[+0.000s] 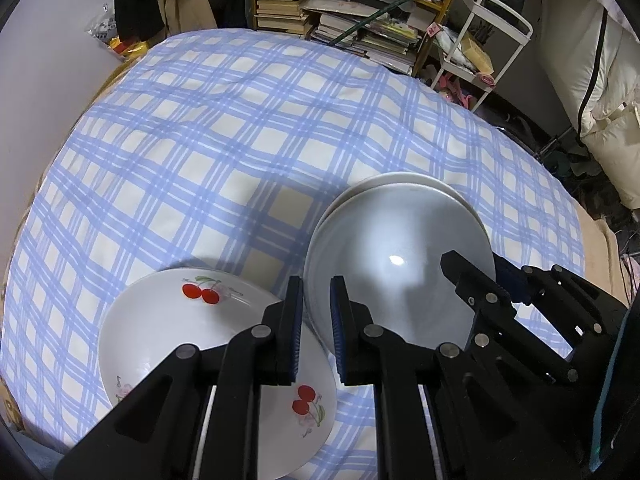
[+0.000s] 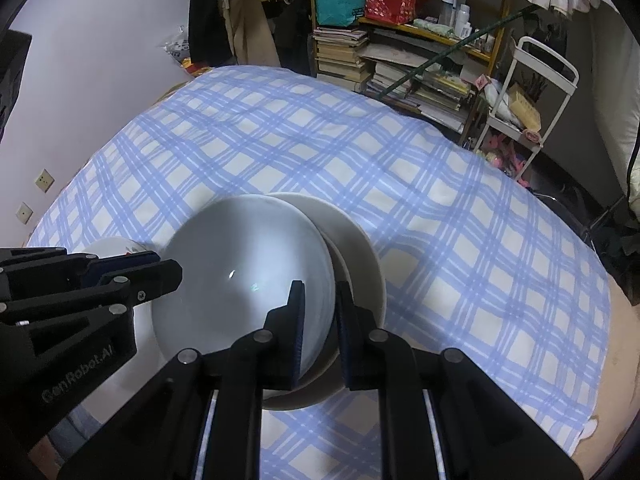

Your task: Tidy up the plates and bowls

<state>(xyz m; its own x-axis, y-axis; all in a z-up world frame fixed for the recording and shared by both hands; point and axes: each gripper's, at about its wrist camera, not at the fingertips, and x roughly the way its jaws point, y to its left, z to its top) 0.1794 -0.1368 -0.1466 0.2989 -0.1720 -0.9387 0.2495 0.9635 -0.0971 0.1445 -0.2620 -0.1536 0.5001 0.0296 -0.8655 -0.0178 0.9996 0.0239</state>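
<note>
On the blue-checked cloth of the table [image 1: 224, 128], near its front edge, a pale grey bowl [image 1: 396, 264] sits tilted in a wider white plate [image 2: 360, 240], off-centre toward the left so the plate shows mainly on the right and far side. Both hand-held grippers pinch the bowl's rim from opposite sides. The left hand-held gripper [image 1: 317, 292] straddles the left rim, jaws nearly closed with the thin wall between the blue pads. The right hand-held gripper [image 2: 320, 300] does the same on the right rim, one finger inside the bowl, one outside over the plate. Both point steeply down. The bowl lies directly ahead of and between the two tools, equally near each; being round, it has no long axis.

Just left of the bowl lies a cherry-print plate [image 1: 160, 320], probably touching the bowl's outer wall, though the left fingers hide the contact. It is the nearest obstacle: a sideways move left would run into it. The far half of the table is bare cloth. Beyond it stand a shelf of books [image 2: 360, 64] and a white cart [image 2: 532, 92], well apart from the work.
</note>
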